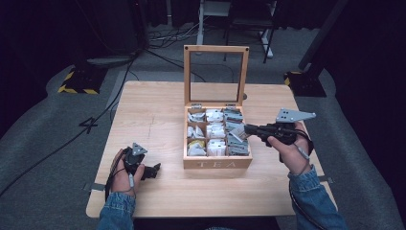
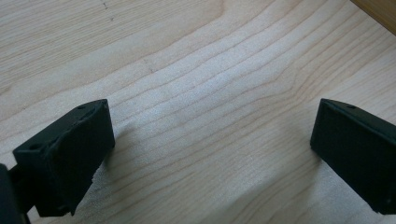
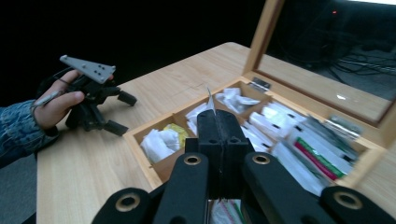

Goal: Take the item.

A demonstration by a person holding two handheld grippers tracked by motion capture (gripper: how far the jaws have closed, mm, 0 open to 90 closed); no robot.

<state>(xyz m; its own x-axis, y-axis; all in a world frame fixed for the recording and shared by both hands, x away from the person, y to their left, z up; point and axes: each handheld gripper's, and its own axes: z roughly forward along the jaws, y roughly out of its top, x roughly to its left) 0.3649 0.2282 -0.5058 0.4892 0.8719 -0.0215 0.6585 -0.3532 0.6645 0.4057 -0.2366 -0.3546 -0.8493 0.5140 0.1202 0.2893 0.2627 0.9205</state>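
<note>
While the left claw (image 1: 154,171) rests wide open and empty on the bench (image 1: 153,115), the right claw (image 3: 216,122) hovers over the wooden tea box (image 1: 218,163), clamped shut on a thin, pale tea bag packet (image 3: 210,101) that pokes edge-on above its tips, over the middle compartments.

The tea bag (image 3: 210,100) pinched in the right gripper (image 3: 219,122) is largely hidden by the shut fingers — only a thin white edge is seen. The packets' print in the tea box (image 1: 218,164) is too small to be read — the sleeves are cut off below.
</note>
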